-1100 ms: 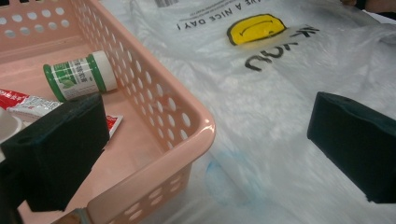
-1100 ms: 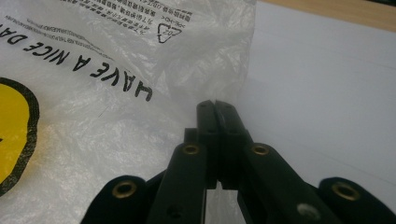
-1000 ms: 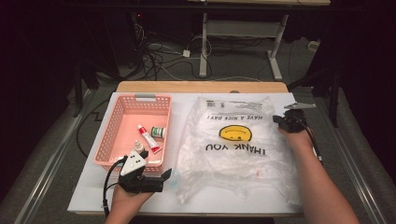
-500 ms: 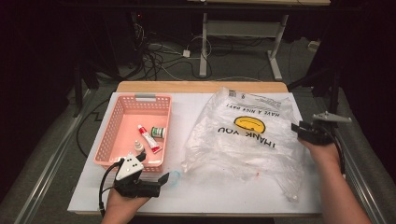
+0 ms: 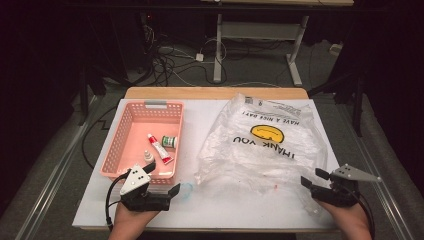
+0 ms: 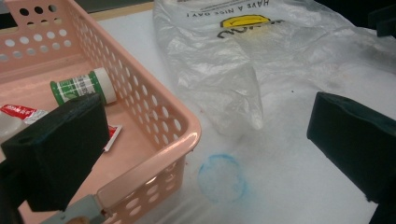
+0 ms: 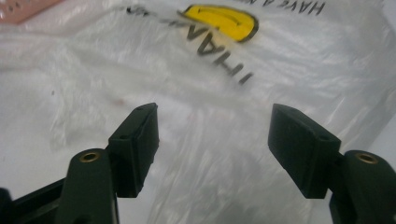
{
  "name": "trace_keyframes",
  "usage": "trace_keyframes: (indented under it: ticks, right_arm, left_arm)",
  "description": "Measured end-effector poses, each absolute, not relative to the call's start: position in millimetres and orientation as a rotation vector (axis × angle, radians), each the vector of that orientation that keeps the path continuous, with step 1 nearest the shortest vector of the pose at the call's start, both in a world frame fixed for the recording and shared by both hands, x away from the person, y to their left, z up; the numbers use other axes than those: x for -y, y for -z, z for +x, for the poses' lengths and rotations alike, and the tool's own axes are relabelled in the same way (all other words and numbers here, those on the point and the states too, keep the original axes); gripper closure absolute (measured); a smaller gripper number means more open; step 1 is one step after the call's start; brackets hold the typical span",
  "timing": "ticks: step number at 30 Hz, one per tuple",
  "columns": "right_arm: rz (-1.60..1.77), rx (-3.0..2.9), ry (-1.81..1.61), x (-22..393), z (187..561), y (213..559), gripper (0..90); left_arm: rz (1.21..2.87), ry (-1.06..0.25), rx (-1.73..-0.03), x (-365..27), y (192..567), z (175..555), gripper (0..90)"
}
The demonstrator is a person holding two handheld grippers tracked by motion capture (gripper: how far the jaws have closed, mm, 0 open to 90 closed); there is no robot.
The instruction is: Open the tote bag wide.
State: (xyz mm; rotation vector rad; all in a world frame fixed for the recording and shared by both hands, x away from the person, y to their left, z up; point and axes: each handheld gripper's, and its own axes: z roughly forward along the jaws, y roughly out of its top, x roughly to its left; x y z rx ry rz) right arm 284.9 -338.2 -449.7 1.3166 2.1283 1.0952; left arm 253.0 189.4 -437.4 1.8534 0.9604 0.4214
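Clear plastic bag (image 5: 265, 142) flat beside pink basket (image 5: 131, 145), right gripper (image 5: 311, 180) at its near corner.

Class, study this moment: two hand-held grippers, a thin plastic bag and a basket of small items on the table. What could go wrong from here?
1. The right gripper has just been opening, nothing between its jaws; the crumpled clear plastic bag with a yellow smiley is flimsy and may slip or tear when grabbed.
2. The open left gripper sits against the pink perforated plastic basket and could knock it.

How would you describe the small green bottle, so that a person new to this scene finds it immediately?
Start at the pink basket on the table's left half. Inside it, right of the red-and-white tube, lies the green bottle on its side. Its green label and white cap set it apart.
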Motion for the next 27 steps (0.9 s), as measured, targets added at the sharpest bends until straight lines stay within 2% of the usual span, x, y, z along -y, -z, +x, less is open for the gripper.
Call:
trace_keyframes:
  ticks: [3, 6, 7, 8, 9, 16, 23, 25, 26, 27]
  right_arm:
    - [1.304, -2.167, -1.045, 335.1, 278.8, 456.4, 34.6]
    - [1.278, -2.204, -0.967, 333.1, 272.5, 463.5, 61.7]
    - [1.278, -2.204, -0.967, 333.1, 272.5, 463.5, 61.7]
    - [1.282, -2.213, -0.938, 334.0, 272.5, 465.8, 80.8]
    - [1.279, -2.220, -0.917, 333.9, 272.5, 467.3, 88.4]
    - [1.216, -2.238, -0.944, 324.5, 266.5, 461.2, 90.0]
    - [1.019, -2.388, -1.048, 270.1, 251.9, 458.4, 90.0]
    - [0.966, -2.425, -1.110, 254.1, 246.9, 455.6, 81.2]
    - [0.966, -2.425, -1.110, 254.1, 246.9, 455.6, 81.2]
    - [0.965, -2.402, -1.183, 257.0, 246.0, 446.8, 71.7]
  left_arm:
    - [1.858, -0.426, -0.950, -187.3, 437.2, 253.7, 0.0]
    - [1.861, -0.419, -0.945, -185.9, 437.7, 255.5, 0.0]
    - [1.860, -0.417, -0.945, -185.3, 437.8, 256.0, 0.0]
    - [1.861, -0.414, -0.943, -184.9, 437.9, 256.3, 0.0]
    - [1.861, -0.412, -0.940, -184.4, 437.9, 256.5, 0.0]
    - [1.859, -0.406, -0.937, -184.6, 437.9, 258.8, 0.0]
    - [1.854, -0.401, -0.933, -184.8, 437.6, 260.1, 0.0]
    - [1.855, -0.398, -0.931, -184.3, 437.6, 260.3, 0.0]
    - [1.855, -0.398, -0.930, -184.1, 437.6, 260.3, 0.0]
    - [1.857, -0.398, -0.928, -184.0, 437.5, 260.1, 0.0]
